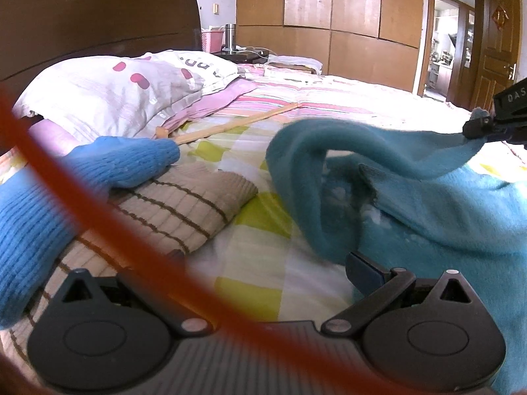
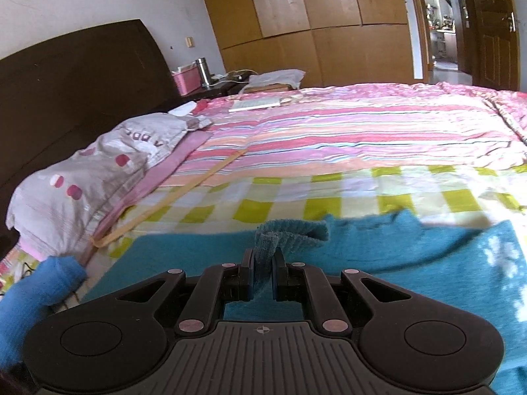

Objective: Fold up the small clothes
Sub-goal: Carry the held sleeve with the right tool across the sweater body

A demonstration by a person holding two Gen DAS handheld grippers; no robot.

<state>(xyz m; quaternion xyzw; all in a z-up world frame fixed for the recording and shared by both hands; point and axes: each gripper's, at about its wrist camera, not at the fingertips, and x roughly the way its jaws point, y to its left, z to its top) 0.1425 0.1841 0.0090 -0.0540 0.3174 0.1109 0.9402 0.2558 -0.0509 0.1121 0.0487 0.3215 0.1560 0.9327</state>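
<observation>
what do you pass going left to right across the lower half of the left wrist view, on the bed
blue knit garment → beige striped garment → bare patch of yellow checked bedspread → teal sweater → right gripper, at the far right edge, jaws shut on the sweater's cuff

Sunlit bed (image 2: 362,144) against dark headboard (image 2: 82,75), wooden wardrobe (image 2: 313,19) and open doorway (image 2: 443,23) beyond.

A fuzzy teal knit sweater (image 2: 411,263) is spread on the near bed, one cuff lifted and pinched.
</observation>
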